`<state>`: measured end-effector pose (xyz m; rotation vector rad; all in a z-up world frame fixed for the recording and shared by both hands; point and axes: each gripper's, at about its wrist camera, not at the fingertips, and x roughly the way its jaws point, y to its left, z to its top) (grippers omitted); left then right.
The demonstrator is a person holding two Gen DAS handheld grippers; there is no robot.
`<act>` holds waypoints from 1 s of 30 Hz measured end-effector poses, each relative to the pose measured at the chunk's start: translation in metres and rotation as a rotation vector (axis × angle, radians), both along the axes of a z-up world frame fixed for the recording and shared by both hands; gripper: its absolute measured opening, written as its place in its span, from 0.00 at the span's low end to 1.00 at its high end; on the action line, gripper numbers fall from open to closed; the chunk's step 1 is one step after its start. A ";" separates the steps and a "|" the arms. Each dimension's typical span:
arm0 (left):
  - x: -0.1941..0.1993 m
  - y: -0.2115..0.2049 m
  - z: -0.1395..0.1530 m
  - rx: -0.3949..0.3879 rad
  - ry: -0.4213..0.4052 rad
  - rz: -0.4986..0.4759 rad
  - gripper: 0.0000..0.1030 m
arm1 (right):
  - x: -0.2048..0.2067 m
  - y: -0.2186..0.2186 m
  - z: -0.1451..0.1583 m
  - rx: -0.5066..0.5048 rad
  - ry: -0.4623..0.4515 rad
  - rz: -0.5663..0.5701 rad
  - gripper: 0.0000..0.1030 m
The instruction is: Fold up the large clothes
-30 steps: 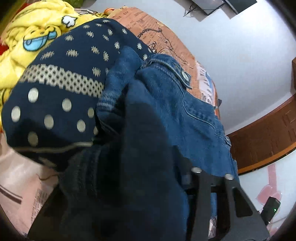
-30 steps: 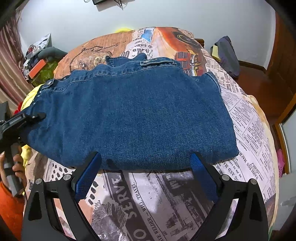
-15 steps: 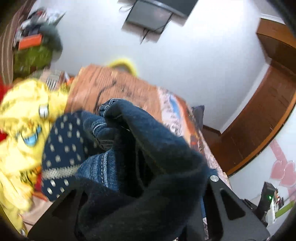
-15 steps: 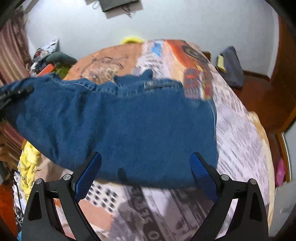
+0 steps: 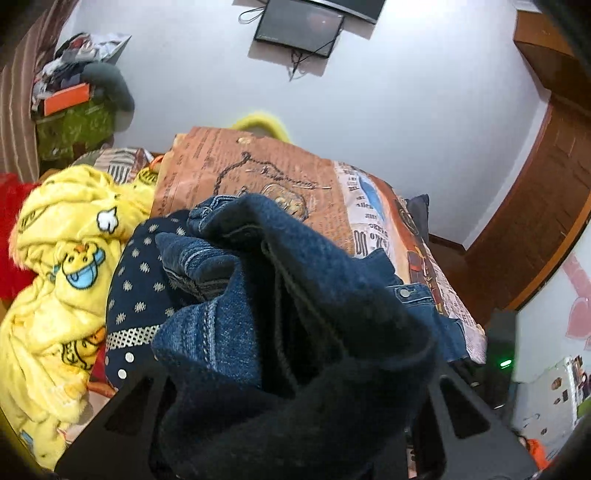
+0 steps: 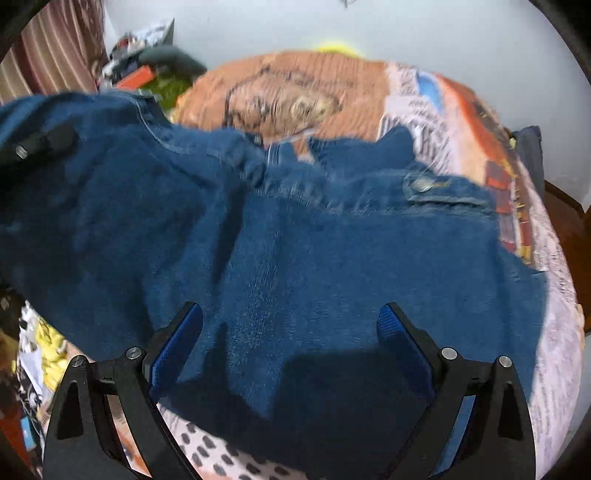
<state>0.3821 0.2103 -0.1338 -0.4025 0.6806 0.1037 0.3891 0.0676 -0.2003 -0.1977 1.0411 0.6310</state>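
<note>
- While the left tool (image 5: pixel 295 398) is gripping a bunched fold of the denim garment (image 5: pixel 295 295), the cloth is heaping over its fingers and hiding the tips, so only the black finger bases are showing at the bottom of the left wrist view.
- From the right wrist view, the left tool (image 6: pixel 40 146) is appearing at the far left edge, holding one side of the denim garment (image 6: pixel 295 258) raised off the bed (image 6: pixel 546 332), while the other side is lying on the printed bedspread.
- The right tool (image 6: pixel 290 347) is hovering with its blue-padded fingers spread wide — nothing is sitting between them, and the denim is spreading out beyond and beneath them.
- A metal button (image 6: pixel 423 184) on a flap is showing near the garment's far right edge; this view is blurred, so finer detail cannot be told.
- Beside the denim in the left wrist view, a navy dotted cloth (image 5: pixel 140 295) is lying against a yellow cartoon blanket (image 5: pixel 62 277) — both are on the left part of the bed.
- A dark screen (image 5: pixel 299 33) is hanging on the pale wall beyond the bed.
</note>
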 end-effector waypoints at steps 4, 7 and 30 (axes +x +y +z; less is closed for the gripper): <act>-0.003 0.000 -0.001 -0.041 -0.016 -0.012 0.22 | 0.001 0.005 -0.019 -0.038 0.017 0.007 0.94; 0.000 -0.016 0.005 -0.007 -0.024 -0.030 0.22 | 0.000 -0.001 -0.016 -0.019 0.016 0.008 0.92; 0.091 -0.259 -0.019 -0.007 0.105 -0.497 0.21 | -0.019 -0.235 0.027 -0.020 -0.028 -0.420 0.93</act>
